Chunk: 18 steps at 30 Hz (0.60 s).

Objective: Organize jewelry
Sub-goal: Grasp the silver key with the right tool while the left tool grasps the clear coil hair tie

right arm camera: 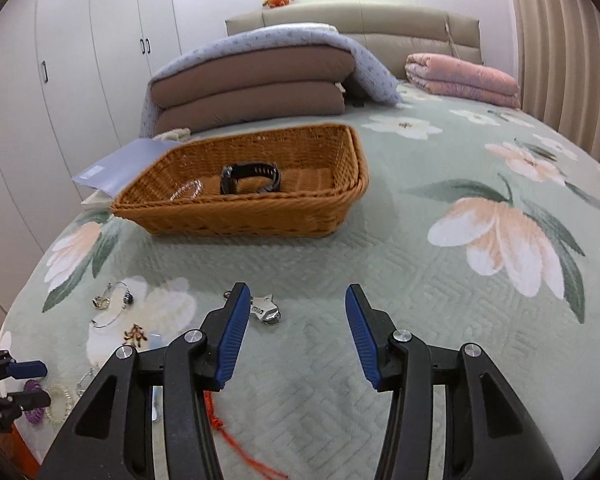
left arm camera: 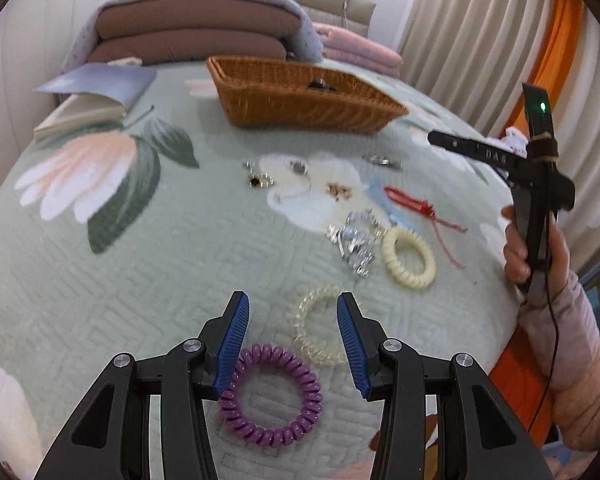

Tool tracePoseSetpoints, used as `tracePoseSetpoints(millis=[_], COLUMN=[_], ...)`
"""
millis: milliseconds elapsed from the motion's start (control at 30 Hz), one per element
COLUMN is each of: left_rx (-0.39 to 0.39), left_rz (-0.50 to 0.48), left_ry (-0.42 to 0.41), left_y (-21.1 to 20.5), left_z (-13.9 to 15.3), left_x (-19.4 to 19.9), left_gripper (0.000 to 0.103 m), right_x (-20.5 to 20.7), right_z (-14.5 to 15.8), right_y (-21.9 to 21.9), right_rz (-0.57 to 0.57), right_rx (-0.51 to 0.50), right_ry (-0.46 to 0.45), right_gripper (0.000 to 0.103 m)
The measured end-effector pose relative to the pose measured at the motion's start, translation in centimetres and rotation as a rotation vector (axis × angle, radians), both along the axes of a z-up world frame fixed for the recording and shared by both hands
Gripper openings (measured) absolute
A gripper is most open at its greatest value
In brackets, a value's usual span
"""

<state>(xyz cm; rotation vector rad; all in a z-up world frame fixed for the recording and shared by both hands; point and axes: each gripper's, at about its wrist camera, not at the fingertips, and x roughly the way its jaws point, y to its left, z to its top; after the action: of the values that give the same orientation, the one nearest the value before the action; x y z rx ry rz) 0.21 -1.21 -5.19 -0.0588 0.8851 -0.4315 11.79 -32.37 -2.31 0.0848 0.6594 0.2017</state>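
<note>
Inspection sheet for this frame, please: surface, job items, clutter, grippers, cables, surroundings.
Surface: floral quilt on a bed.
Job's things: basket holds a black watch and a clear bracelet; purple coil tie, clear coil tie, cream coil tie, silver pieces and red cord lie loose.
Clutter: book.
Grippers: left gripper open; right gripper open, empty.
Cables: thin black wire by the right hand.
Surroundings: folded bedding, wardrobe, curtain.

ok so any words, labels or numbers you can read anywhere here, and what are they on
"DAS": raised letters on the black bar of the right gripper, seen from the left wrist; there may be more that is unreadable.
Pale label on the blue booklet beside the wicker basket: too blurred to read.
Marking on the star-shaped silver charm: too small to read.
</note>
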Motion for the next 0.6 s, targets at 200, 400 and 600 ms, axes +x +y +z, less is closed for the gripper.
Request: tracePoseSetpoints(millis=[200, 400, 600], left_rx=[0.028, 0.092, 0.142], left_rz=[-0.022, -0.022, -0.015], left_ry=[-0.001, -0.020, -0.034], left_y=[-0.7, -1.6, -2.1], left_z=[-0.4, -0.7, -0.9], left_x=[0.0, -0.2, -0.1], left_gripper=[0.047, 0.045, 0.039], right_x=[1.4, 2.5, 3.7], right_z=[-1.5, -3.1, -3.5], right_y=[1.6, 3.3, 4.3], right_rz=[0.061, 0.108, 0.148], right_rx=[-0.049, -0.117, -0.172], right_ry=[0.072, 0.142, 0.148], right_gripper=[0.053, 0.053, 0.053])
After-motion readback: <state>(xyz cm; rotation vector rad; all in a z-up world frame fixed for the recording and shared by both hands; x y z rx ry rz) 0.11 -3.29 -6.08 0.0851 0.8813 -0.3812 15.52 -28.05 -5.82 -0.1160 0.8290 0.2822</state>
